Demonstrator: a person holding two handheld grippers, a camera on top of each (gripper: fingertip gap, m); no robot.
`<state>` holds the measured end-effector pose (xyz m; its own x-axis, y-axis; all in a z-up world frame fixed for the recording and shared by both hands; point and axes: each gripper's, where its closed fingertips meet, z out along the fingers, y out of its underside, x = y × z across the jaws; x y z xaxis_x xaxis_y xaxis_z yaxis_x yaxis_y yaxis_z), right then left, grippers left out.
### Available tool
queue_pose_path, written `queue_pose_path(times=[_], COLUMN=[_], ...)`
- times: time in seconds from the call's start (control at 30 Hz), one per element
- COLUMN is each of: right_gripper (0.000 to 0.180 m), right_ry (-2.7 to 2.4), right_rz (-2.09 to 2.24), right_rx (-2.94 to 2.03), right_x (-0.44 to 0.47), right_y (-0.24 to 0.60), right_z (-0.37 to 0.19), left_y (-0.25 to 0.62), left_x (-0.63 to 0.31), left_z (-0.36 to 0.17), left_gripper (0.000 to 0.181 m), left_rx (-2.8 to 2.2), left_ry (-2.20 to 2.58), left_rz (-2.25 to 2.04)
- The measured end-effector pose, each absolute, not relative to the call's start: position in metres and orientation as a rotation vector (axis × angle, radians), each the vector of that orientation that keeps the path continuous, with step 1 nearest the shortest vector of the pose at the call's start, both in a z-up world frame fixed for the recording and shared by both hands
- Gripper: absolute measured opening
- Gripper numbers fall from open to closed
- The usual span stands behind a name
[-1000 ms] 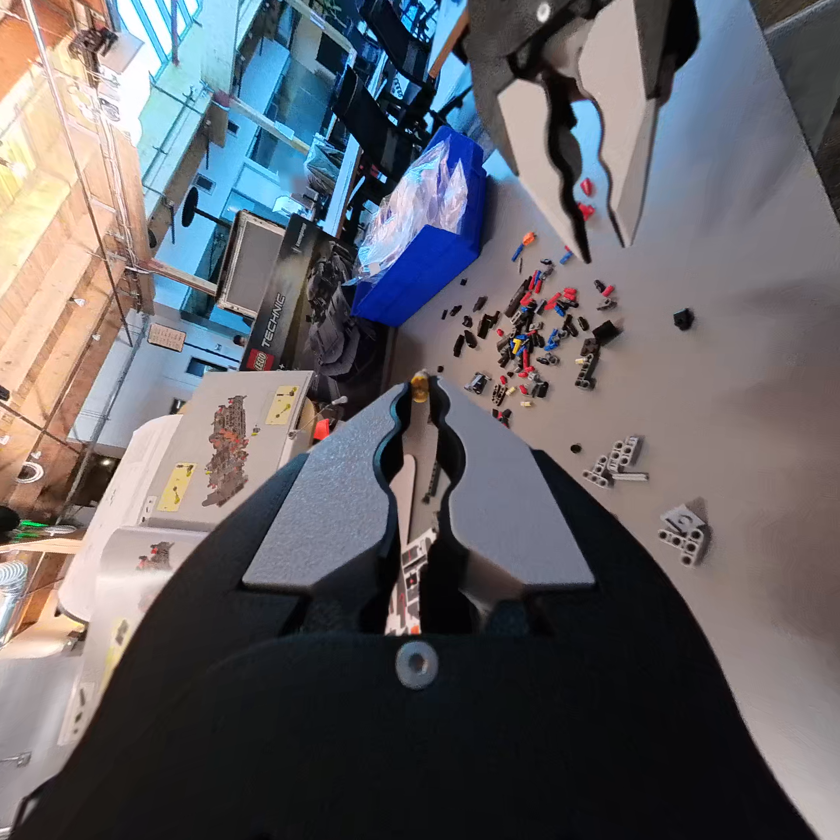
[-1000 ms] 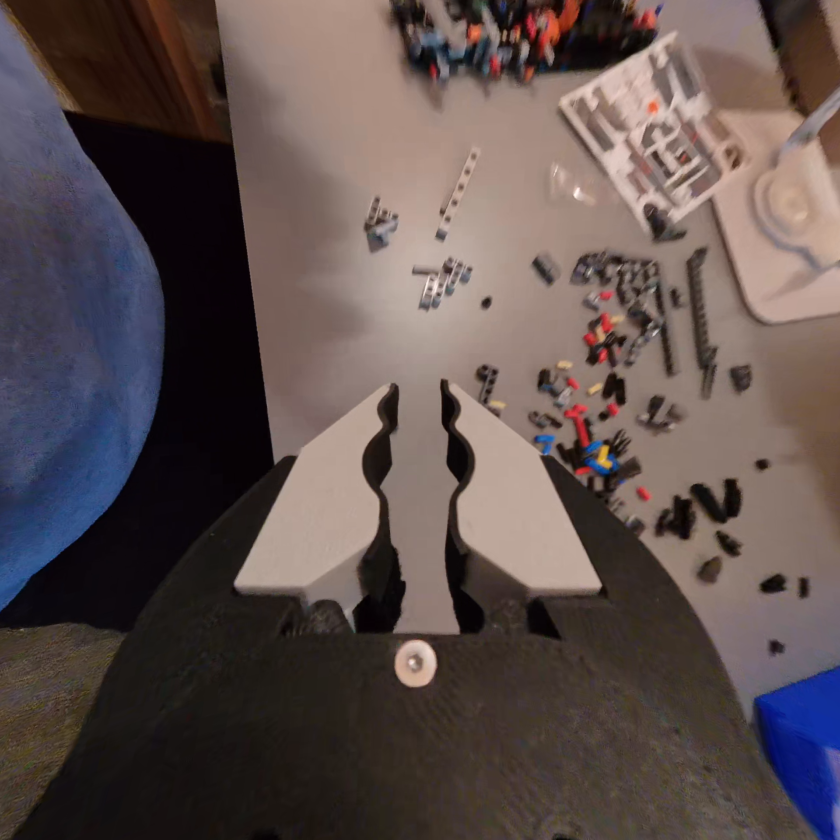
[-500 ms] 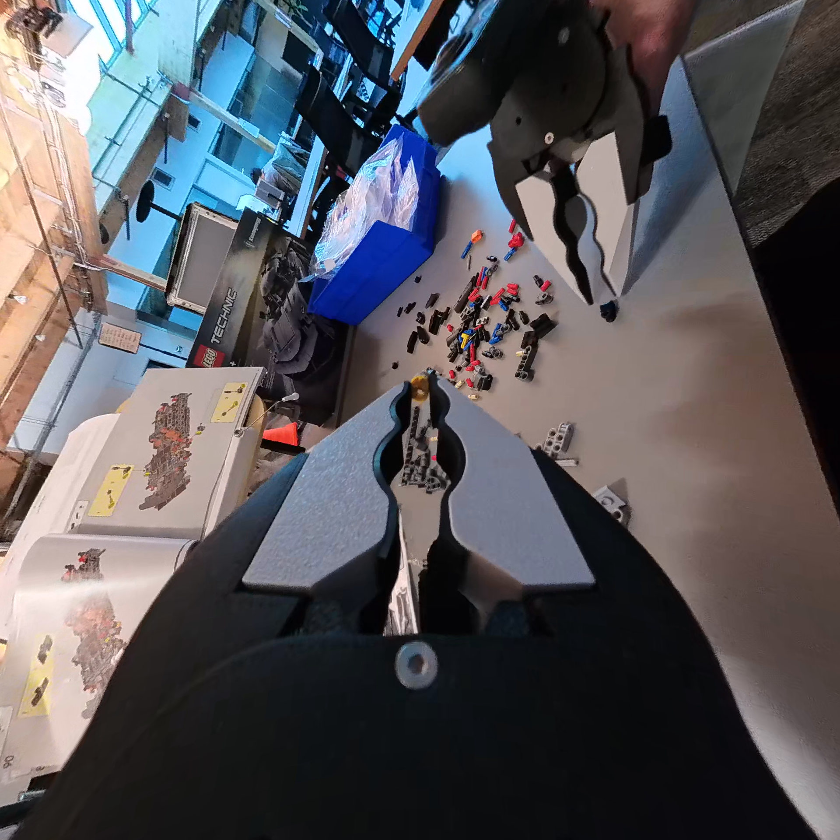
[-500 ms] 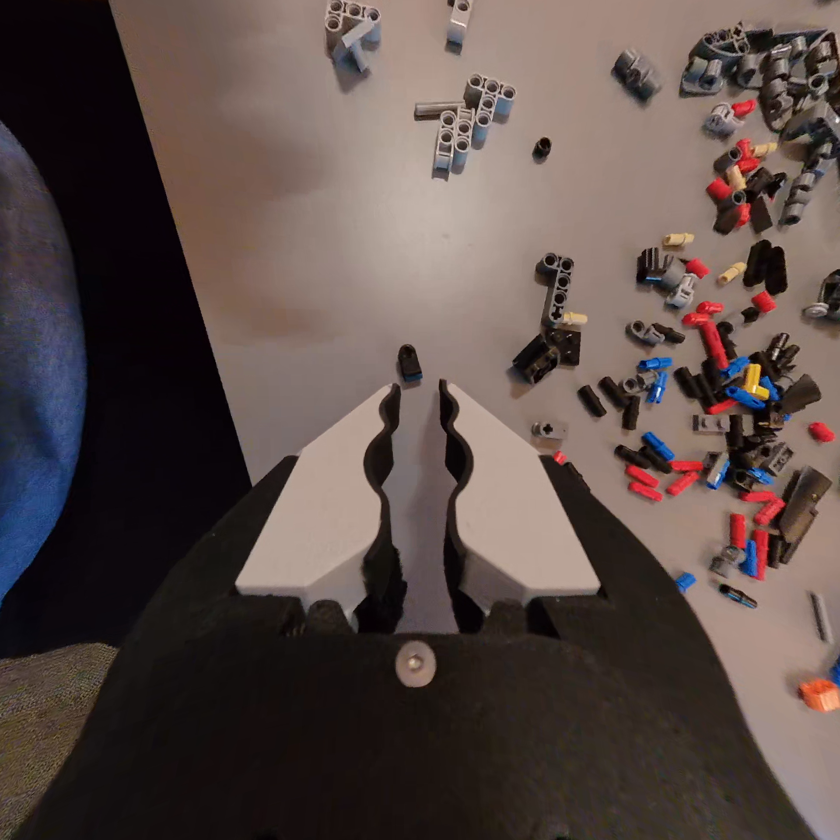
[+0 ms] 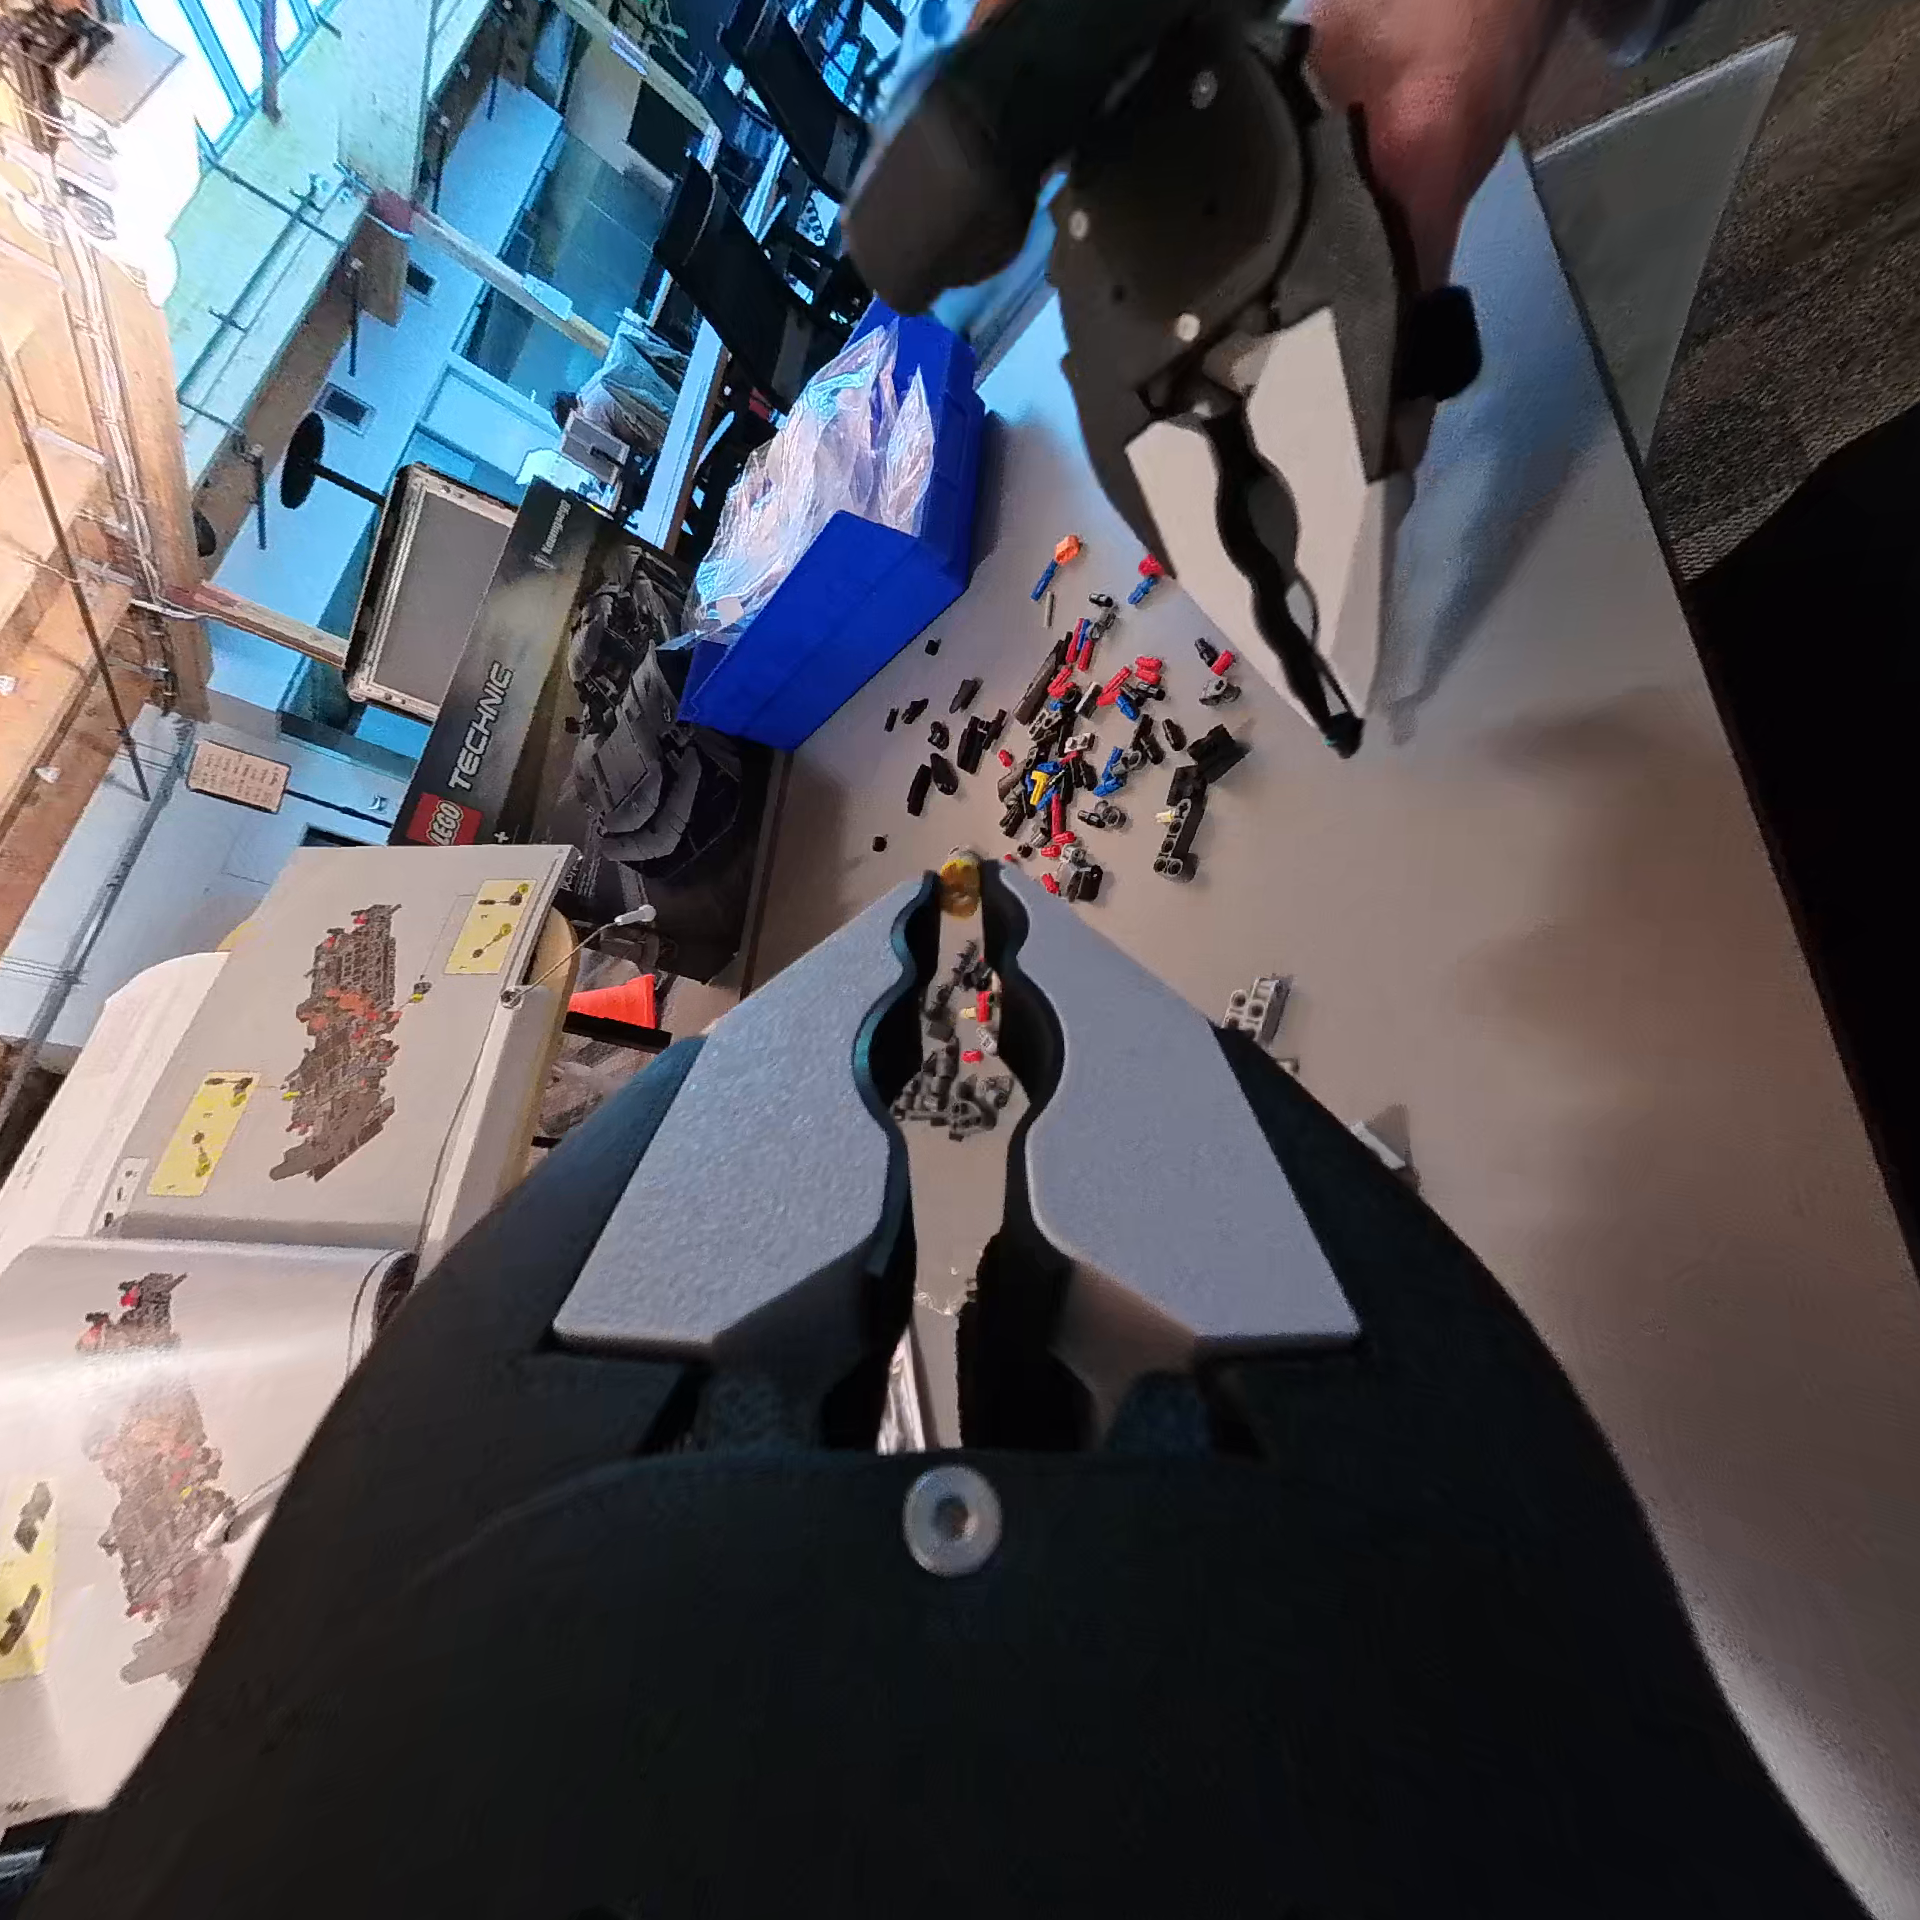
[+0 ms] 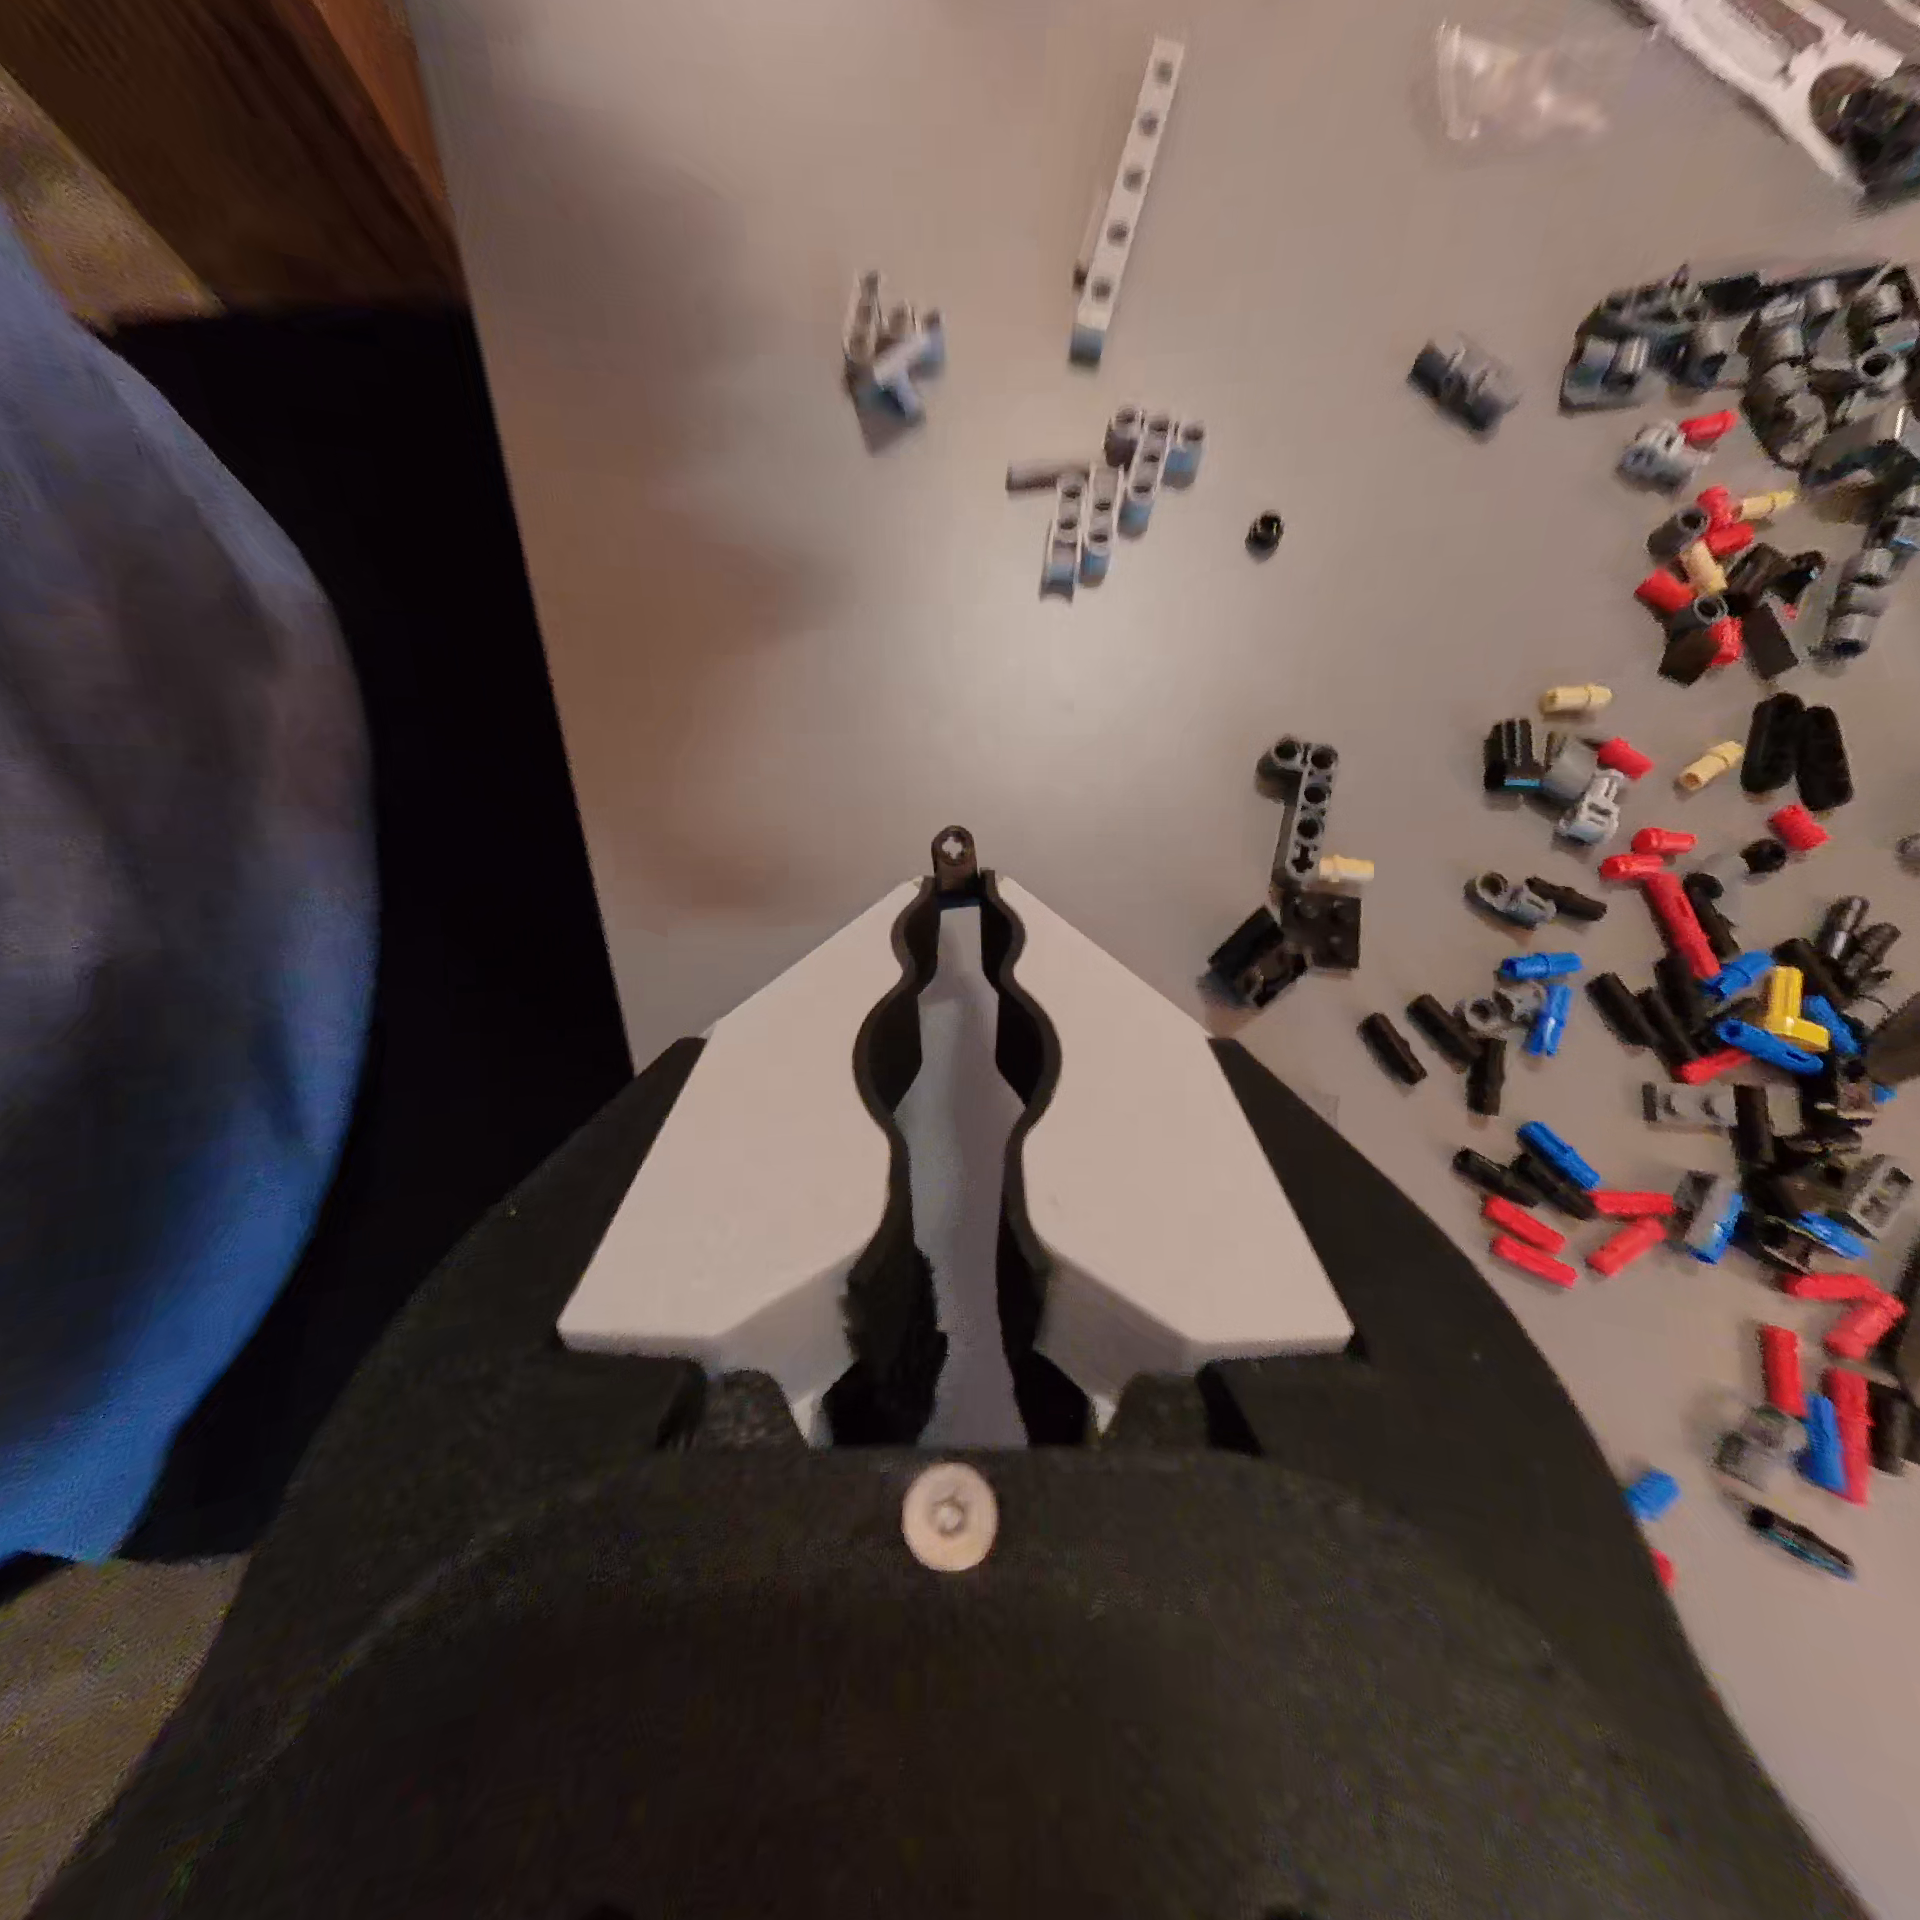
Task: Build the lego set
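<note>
My left gripper is shut on a small translucent yellow-orange piece held above the grey table. My right gripper is shut on a small black connector piece with a cross hole and a blue end, lifted just off the table near its left edge. In the left wrist view the right gripper hangs at the upper right with the black piece at its tips. A scatter of loose black, red, blue and grey pieces lies to the right; it also shows in the left wrist view.
A blue bin with plastic bags stands at the table's far end beside the black set box. Open instruction booklets lie left. Grey beams and small grey assemblies lie ahead. A blue-clothed person is left of the table edge. Left tips to right tips: about 15 centimeters.
My right gripper closed on the small black connector that lay in front of its tips and lifted it. My left gripper stayed shut on the yellow-orange piece and shifted only slightly.
</note>
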<state>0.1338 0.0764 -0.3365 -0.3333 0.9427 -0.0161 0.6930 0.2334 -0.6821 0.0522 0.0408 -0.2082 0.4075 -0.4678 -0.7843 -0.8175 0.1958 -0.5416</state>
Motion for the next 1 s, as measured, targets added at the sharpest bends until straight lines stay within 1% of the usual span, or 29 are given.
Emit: queue_pose_path(times=[0.03,0.23,0.4,0.53,0.63,0.7,0.77,0.87,1.0], right_gripper=[0.004,0.004,0.004,0.004,0.003,0.003,0.003,0.004,0.004], right_ry=[-2.092,-1.946,-1.765,-1.667,-1.64,-1.627,-1.677,-1.87,-2.061], right_rz=[0.91,1.283,1.635,1.777,1.846,1.856,1.751,1.464,1.297], right_rx=[-1.517,-1.531,-1.481,-1.445,-1.444,-1.48,-1.546,-1.686,-1.887], right_x=[0.132,0.119,0.105,0.093,0.088,0.086,0.086,0.098,0.12], right_y=[0.074,0.066,0.055,0.048,0.042,0.043,0.046,0.043,0.029], right_z=[-0.33,-0.284,-0.237,-0.208,-0.198,-0.201,-0.218,-0.265,-0.323], left_y=[0.041,0.039,0.036,0.034,0.033,0.033,0.032,0.031,0.028], left_x=[0.054,0.068,0.074,0.075,0.073,0.071,0.068,0.065,0.066], left_z=[-0.209,-0.215,-0.205,-0.198,-0.195,-0.194,-0.196,-0.208,-0.226], left_gripper=[0.005,0.005,0.005,0.005,0.005,0.005,0.005,0.005,0.005], left_rx=[-1.442,-1.402,-1.313,-1.225,-1.183,-1.172,-1.181,-1.213,-1.253], left_ry=[1.23,1.264,1.276,1.324,1.353,1.365,1.371,1.384,1.393], left_rz=[0.356,0.349,0.428,0.555,0.62,0.647,0.64,0.619,0.577])
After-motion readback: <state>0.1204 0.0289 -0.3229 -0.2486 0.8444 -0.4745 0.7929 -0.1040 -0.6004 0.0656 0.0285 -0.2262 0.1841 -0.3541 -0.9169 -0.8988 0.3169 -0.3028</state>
